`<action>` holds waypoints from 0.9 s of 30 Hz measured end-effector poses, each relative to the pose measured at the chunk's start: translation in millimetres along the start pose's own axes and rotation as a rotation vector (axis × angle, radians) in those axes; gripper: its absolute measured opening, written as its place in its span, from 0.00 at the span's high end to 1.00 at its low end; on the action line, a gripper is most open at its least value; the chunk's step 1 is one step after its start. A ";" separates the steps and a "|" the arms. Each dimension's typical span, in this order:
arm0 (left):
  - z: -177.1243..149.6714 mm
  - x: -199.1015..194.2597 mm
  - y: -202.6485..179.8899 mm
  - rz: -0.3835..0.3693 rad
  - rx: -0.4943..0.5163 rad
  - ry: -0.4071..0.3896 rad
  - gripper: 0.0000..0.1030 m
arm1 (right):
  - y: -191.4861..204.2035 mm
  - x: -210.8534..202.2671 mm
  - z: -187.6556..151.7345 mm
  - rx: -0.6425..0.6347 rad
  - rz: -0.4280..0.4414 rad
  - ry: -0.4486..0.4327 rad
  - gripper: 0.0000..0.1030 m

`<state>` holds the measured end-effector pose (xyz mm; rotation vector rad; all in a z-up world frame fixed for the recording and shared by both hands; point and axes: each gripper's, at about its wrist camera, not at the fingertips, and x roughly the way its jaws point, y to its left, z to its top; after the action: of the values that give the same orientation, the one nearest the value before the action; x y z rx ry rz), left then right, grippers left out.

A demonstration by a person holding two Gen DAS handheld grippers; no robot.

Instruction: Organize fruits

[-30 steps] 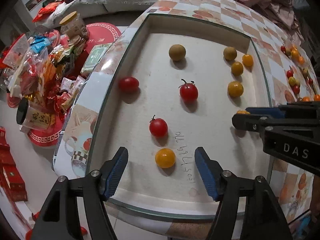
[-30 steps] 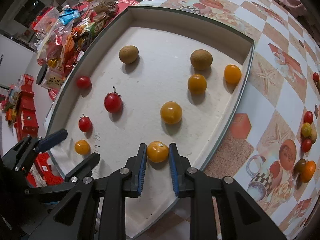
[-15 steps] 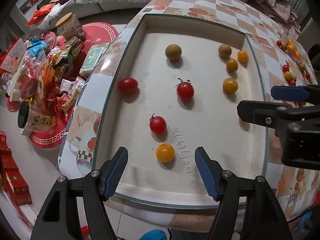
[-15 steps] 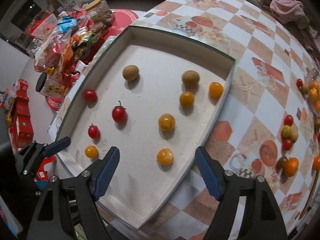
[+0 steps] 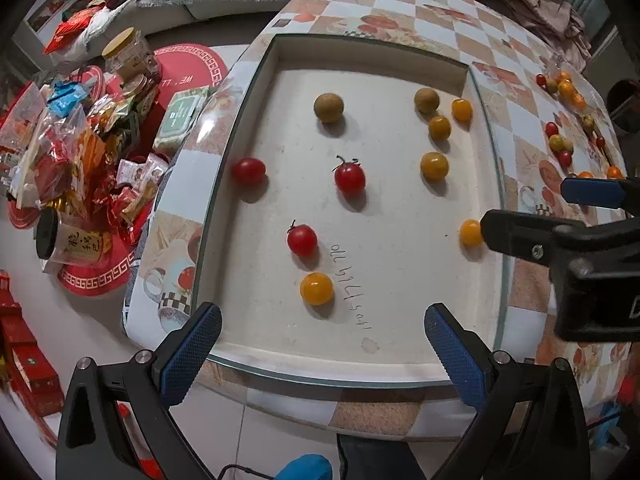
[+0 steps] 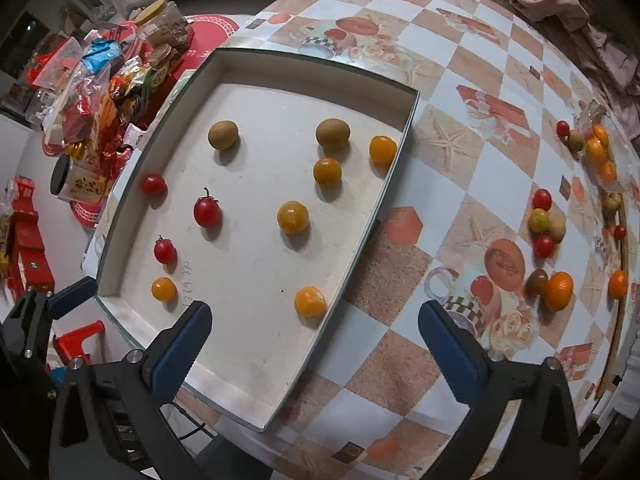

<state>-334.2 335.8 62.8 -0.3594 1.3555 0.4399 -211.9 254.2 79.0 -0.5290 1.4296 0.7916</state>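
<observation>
A shallow white tray (image 5: 486,216) (image 6: 396,168) sits on the checked table. It holds red tomatoes such as one (image 5: 349,176) (image 6: 207,211) in the middle, several orange tomatoes and two brown fruits (image 5: 328,107) (image 6: 333,133). An orange tomato (image 6: 310,301) (image 5: 470,233) lies by the tray's right wall. My right gripper (image 6: 314,338) is open and empty above the tray's near right edge. My left gripper (image 5: 322,342) is open and empty over the tray's near edge, behind another orange tomato (image 5: 316,288).
More loose fruits (image 6: 544,224) lie on the table (image 6: 472,92) right of the tray, also in the left wrist view (image 5: 560,148). Snack packets and jars (image 5: 80,140) crowd the floor at left. Clothes (image 6: 568,4) lie at the far right.
My right gripper has opened, let go of the orange tomato by the tray's right wall, and pulled back and up. My left gripper has also drawn back, still open.
</observation>
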 end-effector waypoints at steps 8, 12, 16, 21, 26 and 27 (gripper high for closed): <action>-0.6 -9.2 -3.2 0.045 0.038 0.023 0.01 | 5.4 -15.3 0.9 0.001 -0.011 -0.012 0.00; -0.5 -14.3 -0.9 0.029 0.028 0.031 0.01 | 5.0 -21.8 2.3 0.008 -0.020 -0.018 0.00; 1.9 -18.5 -2.7 0.045 0.045 0.030 0.01 | 6.1 -26.4 2.8 0.008 -0.029 -0.019 0.00; 7.8 -23.6 -2.5 0.045 0.057 0.021 0.01 | 7.0 -28.7 2.8 0.002 -0.035 -0.018 0.00; 11.5 -26.7 -3.9 0.047 0.072 0.016 0.01 | 6.9 -30.9 3.0 0.002 -0.041 -0.017 0.00; 11.8 -27.3 -4.2 0.047 0.074 0.014 0.01 | 6.5 -32.1 3.1 0.004 -0.042 -0.019 0.00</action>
<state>-326.2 335.3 91.8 -0.2703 1.3925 0.4253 -213.5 255.5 111.9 -0.5450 1.3980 0.7580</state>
